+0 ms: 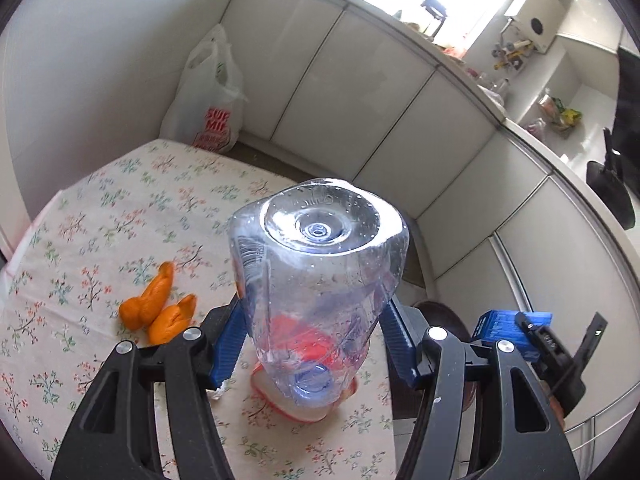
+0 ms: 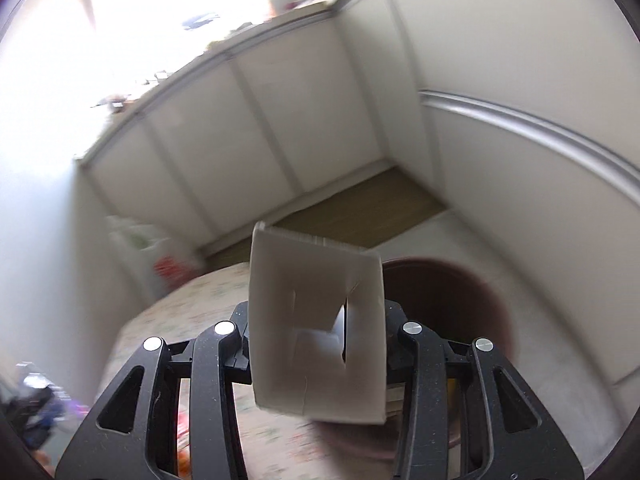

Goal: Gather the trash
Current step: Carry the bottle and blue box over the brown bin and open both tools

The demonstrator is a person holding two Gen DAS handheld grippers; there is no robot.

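Orange peels (image 1: 156, 308) beside clamped bottle (image 1: 320, 280)

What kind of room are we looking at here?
Most likely a home kitchen: a floral-cloth table with orange peels, white cabinets under a cluttered counter, and a wall-mounted water heater by a bright window.

Left wrist view: close behind the fingers (image 1: 230, 340), looking down over the floral table (image 1: 100, 220). Right wrist view: likewise tilted down, facing white cabinets (image 2: 248, 128). Shared beyond both fingertips: table, cabinets, plastic bag (image 1: 212, 96).
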